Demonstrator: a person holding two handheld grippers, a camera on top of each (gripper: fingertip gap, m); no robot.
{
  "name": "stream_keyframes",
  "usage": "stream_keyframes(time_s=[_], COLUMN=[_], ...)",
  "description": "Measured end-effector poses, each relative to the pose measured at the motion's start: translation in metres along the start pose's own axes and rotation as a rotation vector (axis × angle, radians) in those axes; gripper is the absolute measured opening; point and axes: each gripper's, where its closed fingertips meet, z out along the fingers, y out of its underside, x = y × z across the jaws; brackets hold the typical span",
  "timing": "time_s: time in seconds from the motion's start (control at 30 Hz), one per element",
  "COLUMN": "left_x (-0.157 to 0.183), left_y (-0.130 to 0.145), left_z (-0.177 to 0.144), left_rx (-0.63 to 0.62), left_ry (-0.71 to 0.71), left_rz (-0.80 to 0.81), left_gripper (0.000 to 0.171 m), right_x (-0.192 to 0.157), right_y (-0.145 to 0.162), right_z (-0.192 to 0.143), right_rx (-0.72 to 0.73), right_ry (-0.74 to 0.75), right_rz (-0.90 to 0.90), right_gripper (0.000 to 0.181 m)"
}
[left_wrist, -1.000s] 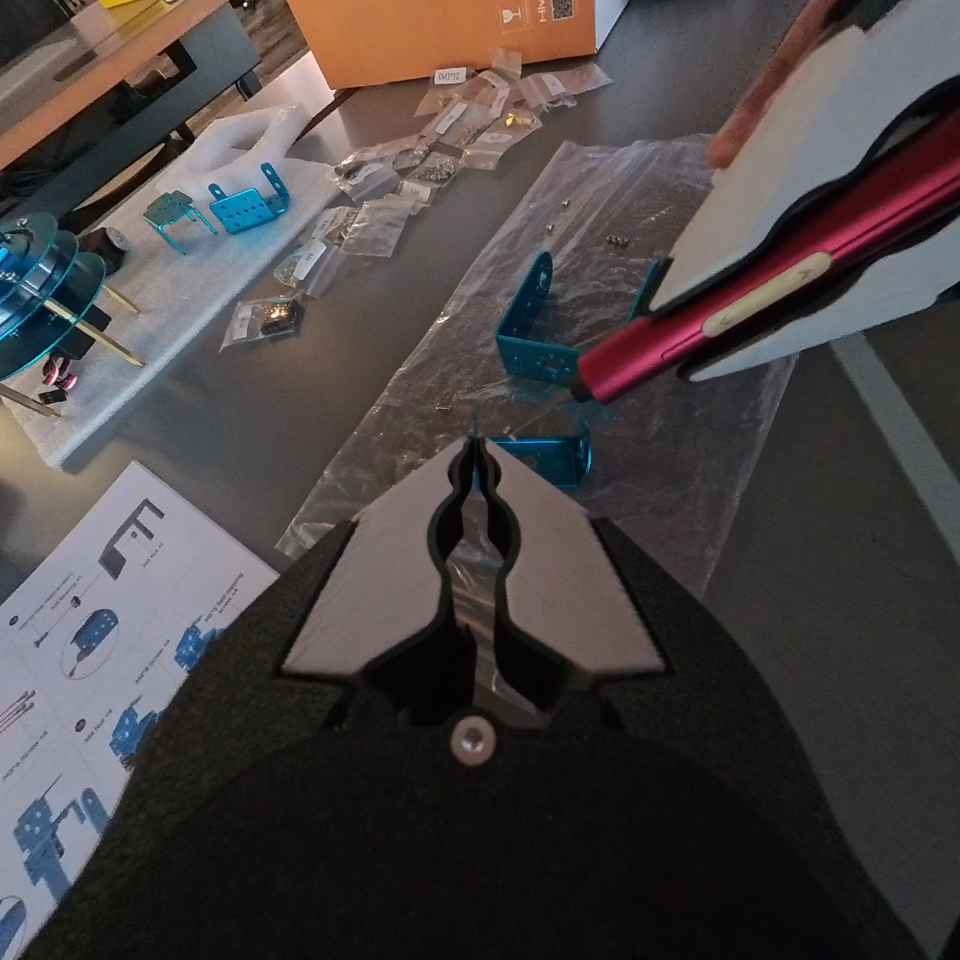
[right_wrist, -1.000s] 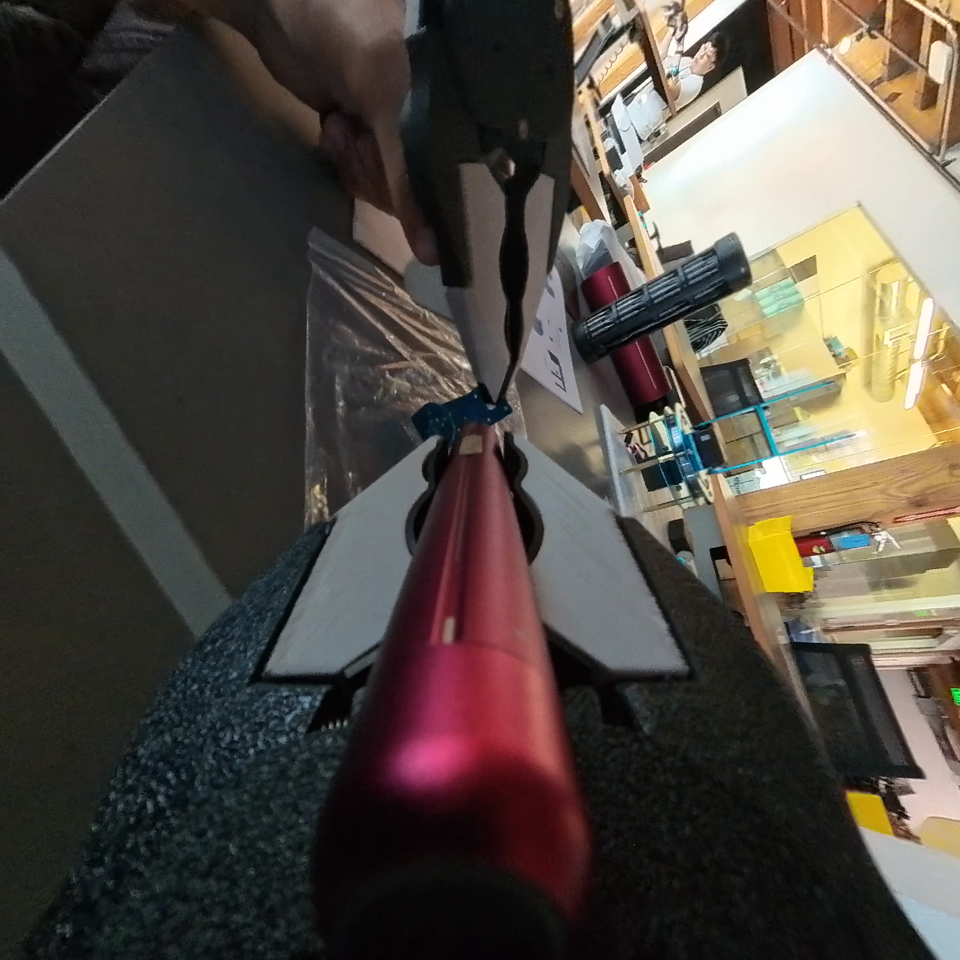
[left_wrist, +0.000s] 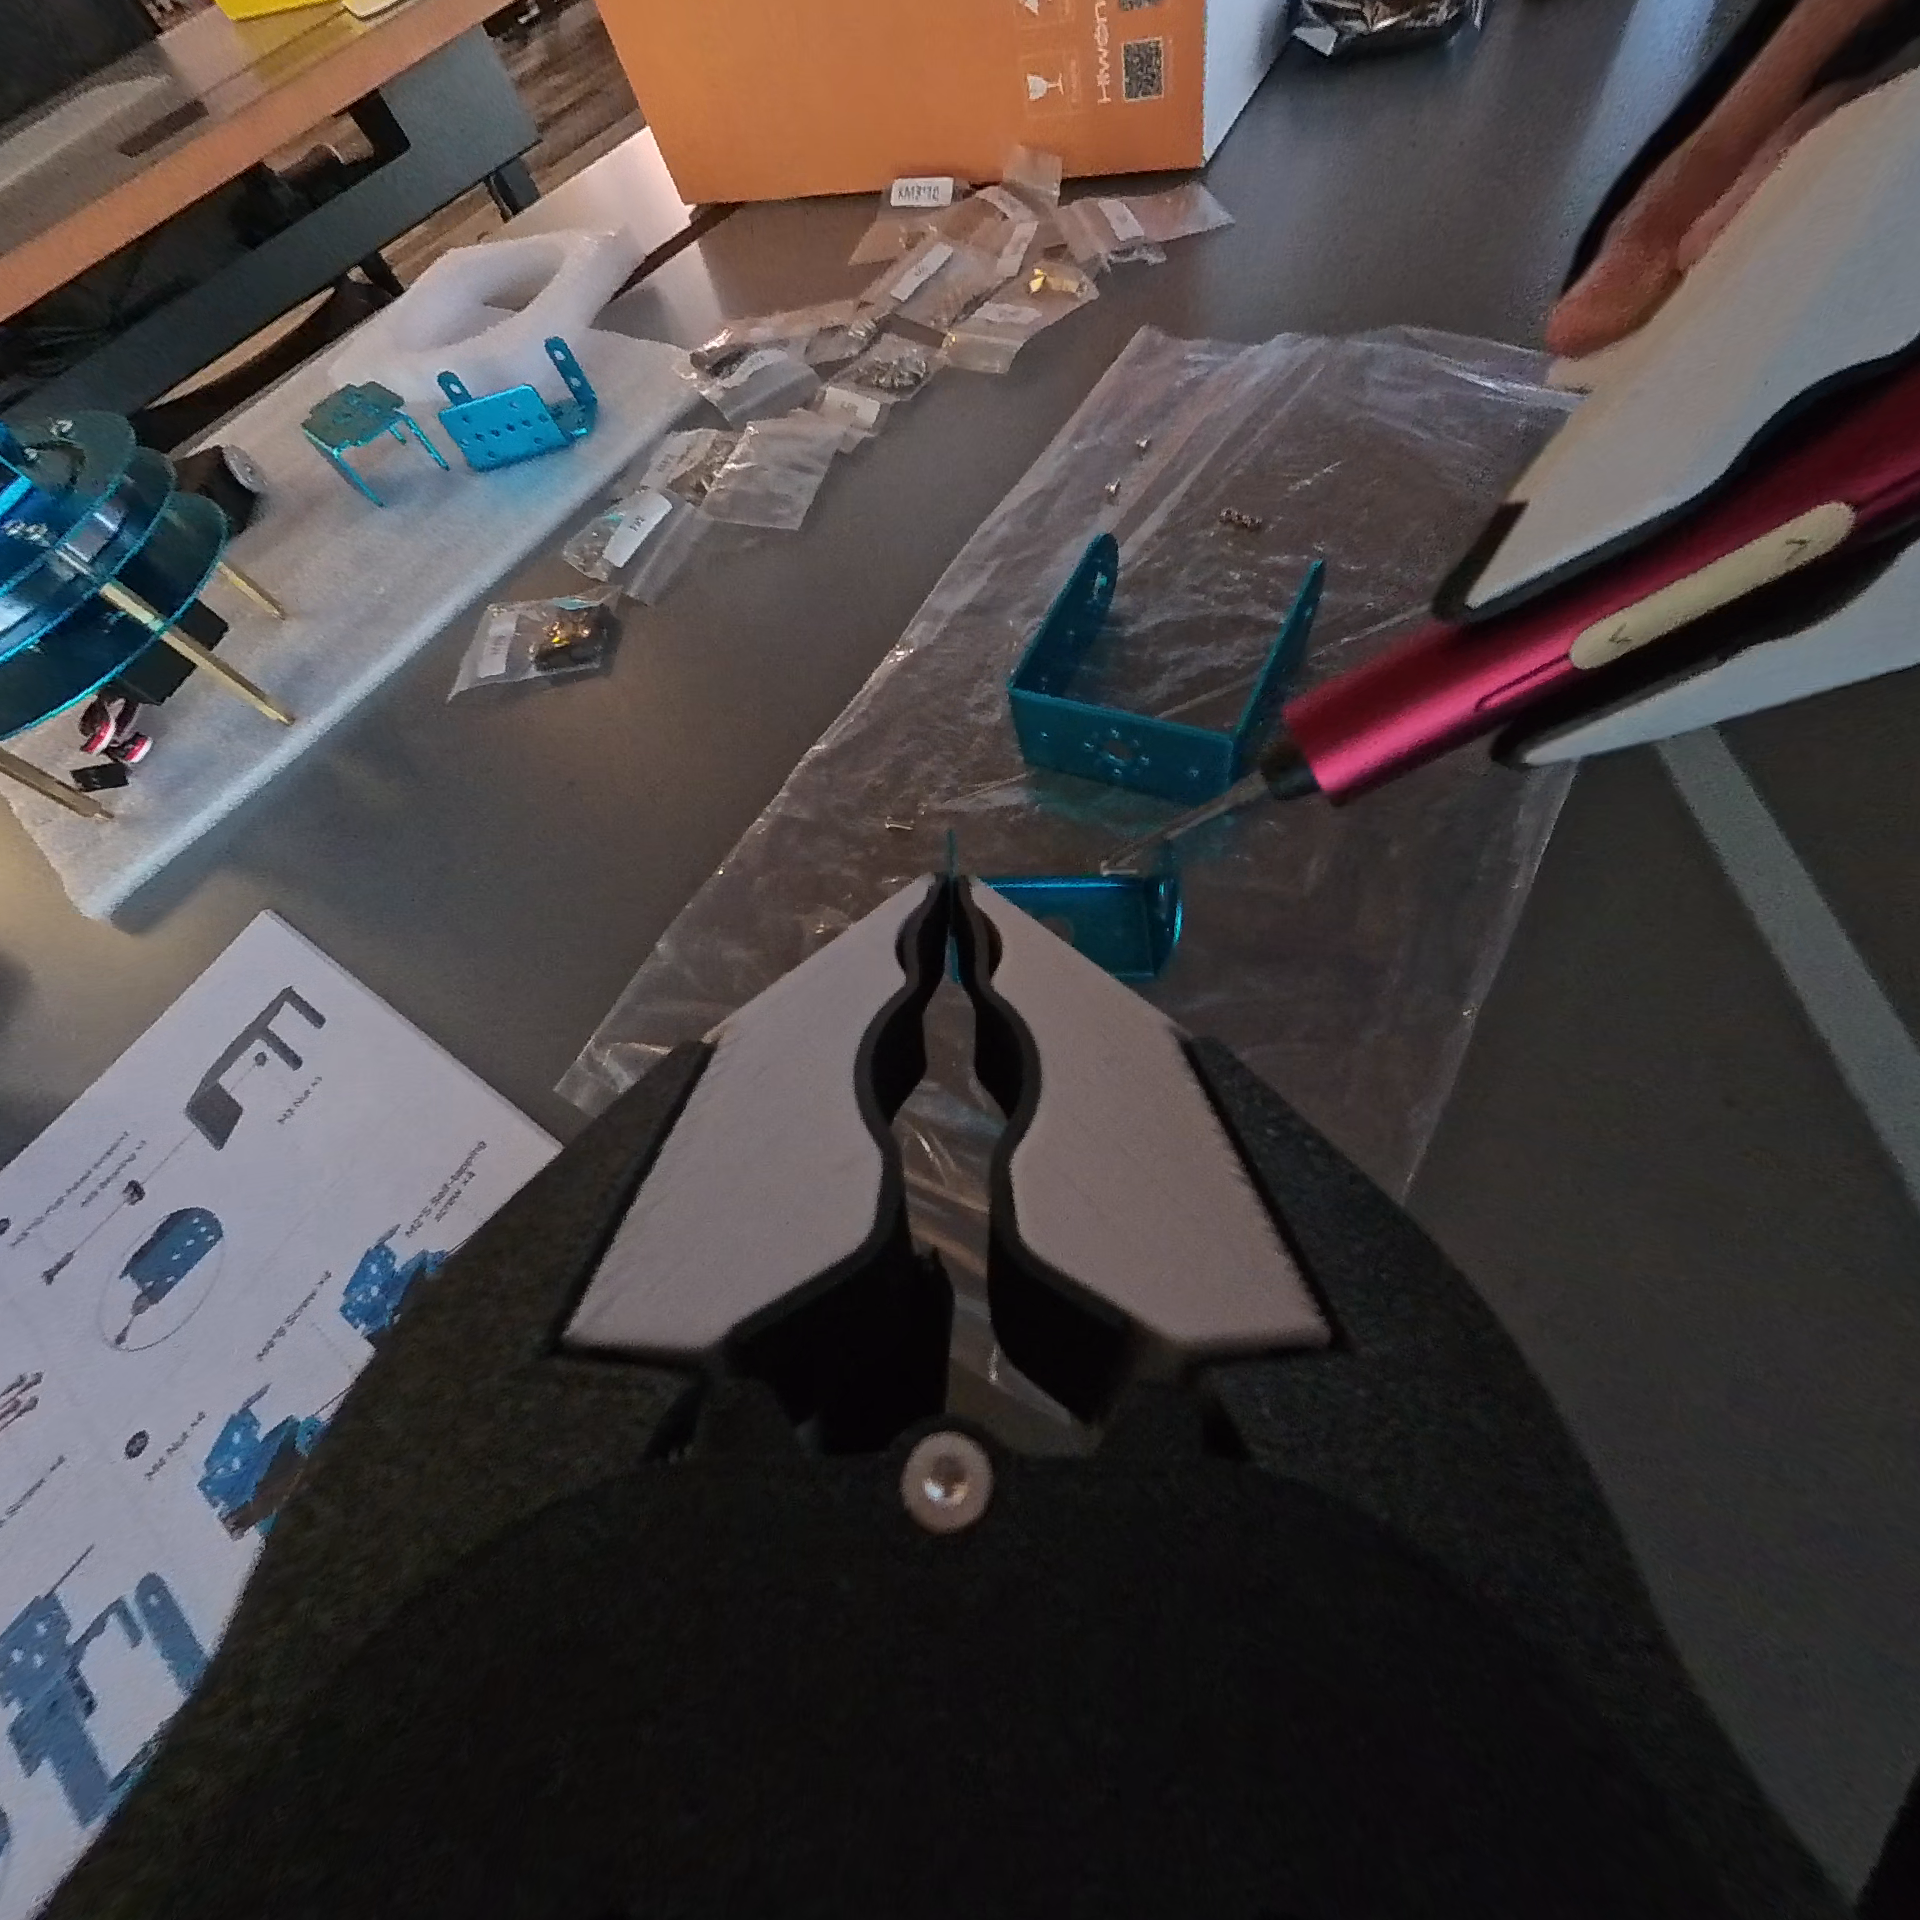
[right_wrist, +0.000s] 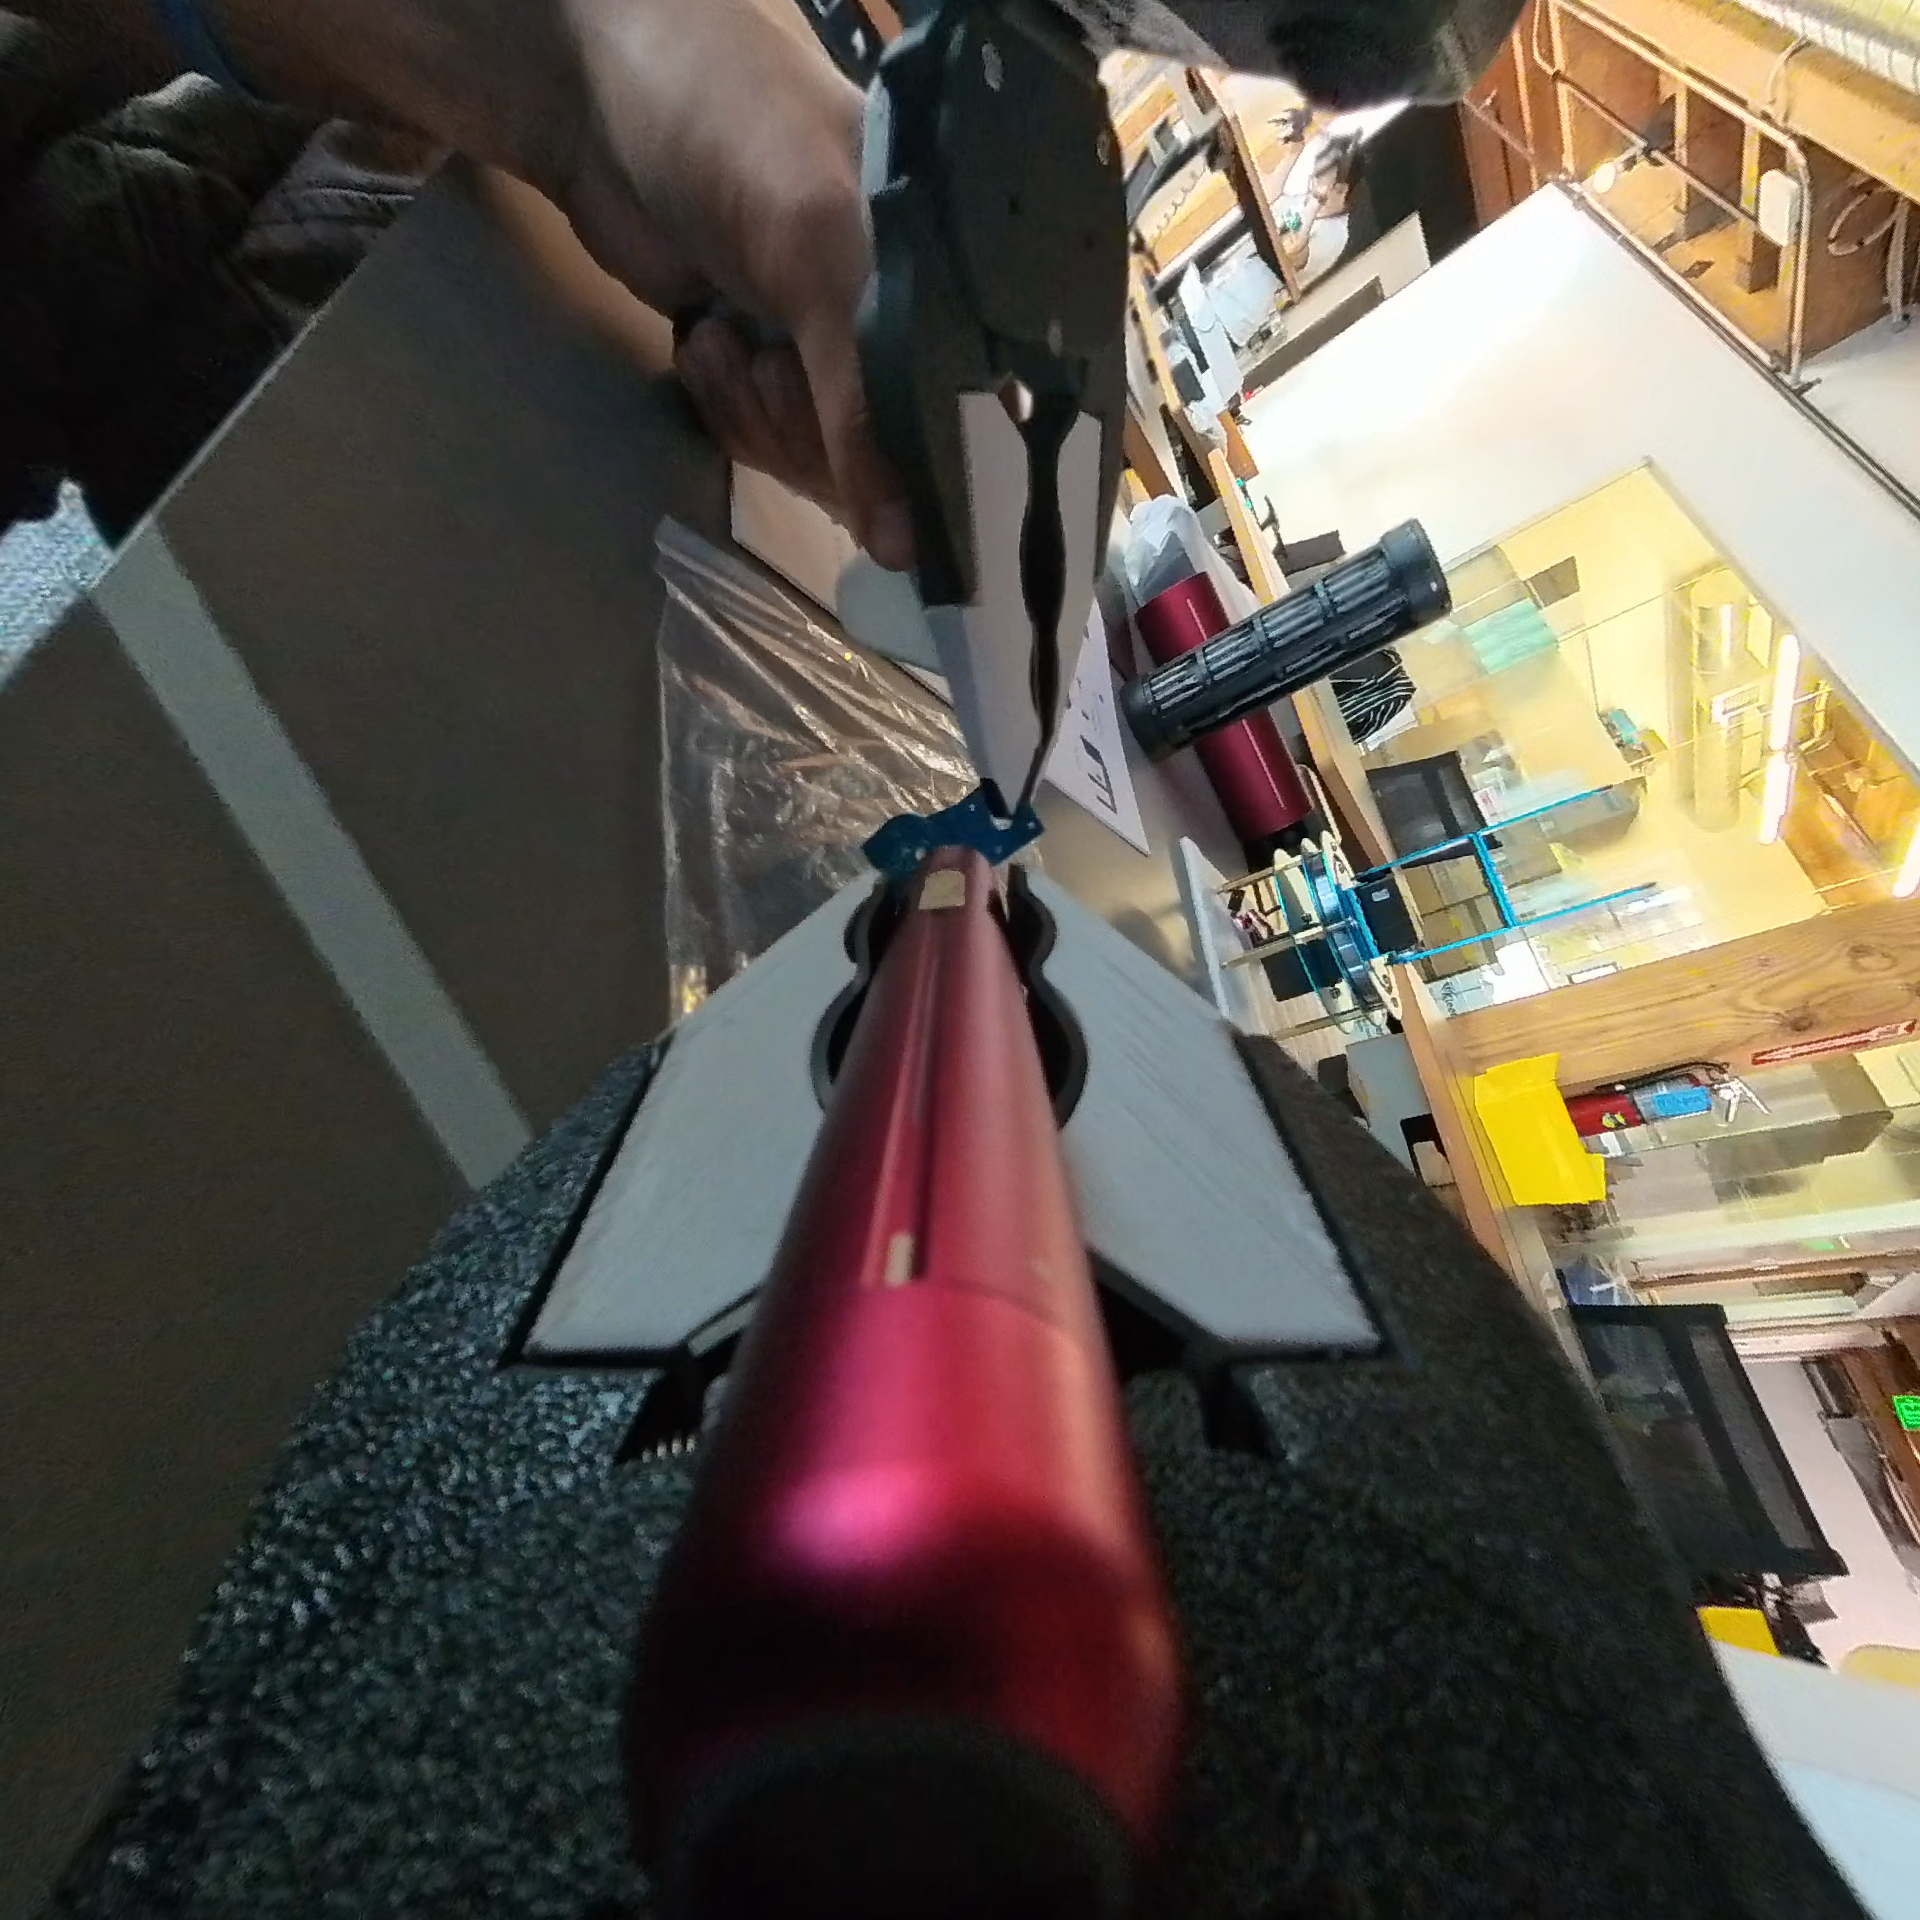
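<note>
The left gripper (left_wrist: 951, 883) has its two grey fingers pinched together on the thin edge of a small blue anodised metal bracket (left_wrist: 1091, 920), which sits just past the fingertips, over a crinkled clear plastic sheet (left_wrist: 1299, 1039) spread on the dark grey tabletop (left_wrist: 520, 831). The right gripper (right_wrist: 951, 883) is clamped around a long magenta metal electric screwdriver (right_wrist: 914, 1351), whose barrel runs forward between its fingers; seen from the left wrist view, the driver comes in from the right and its thin bit angles down to the top of the held bracket, apparently touching it. Just beyond the left fingertips, further along the plastic sheet, a second blue U-shaped metal bracket (left_wrist: 1122, 717) stands open side up, with a few loose small screws (left_wrist: 1236, 516) scattered past it. To the left of the left gripper lies a white printed instruction sheet with blue diagrams (left_wrist: 208, 1299). Further off to the left, a white foam pad (left_wrist: 343, 623) carries two more blue perforated brackets (left_wrist: 509, 426) and a stack of round translucent blue discs on brass standoffs (left_wrist: 94, 561). Small clear bags of hardware (left_wrist: 831, 395) are strewn beyond, in front of an orange cardboard box (left_wrist: 883, 94). In the right wrist view, a person's hand (right_wrist: 727, 239) grips the left gripper's body beyond the driver tip.
</note>
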Motion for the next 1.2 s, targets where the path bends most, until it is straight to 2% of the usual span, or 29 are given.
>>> stream_keyframes(time_s=[0.47,0.97,1.2], left_x=[-0.002,0.000,0.005], left_y=[0.003,0.007,0.004], left_z=[0.002,0.005,0.003], left_rx=[-0.020,-0.054,-0.029], left_ry=[-0.023,-0.033,0.004], left_rz=[0.004,0.041,0.046], left_gripper=[0.000,0.000,0.000], right_x=[-0.006,0.002,0.005], right_y=[-0.007,-0.003,-0.001], right_z=[-0.009,-0.009,0.000], right_rx=[-0.004,-0.005,-0.015], right_ry=[0.018,0.022,0.021], right_rz=[-0.037,0.034,0.075], right_gripper=[0.023,0.020,0.023])
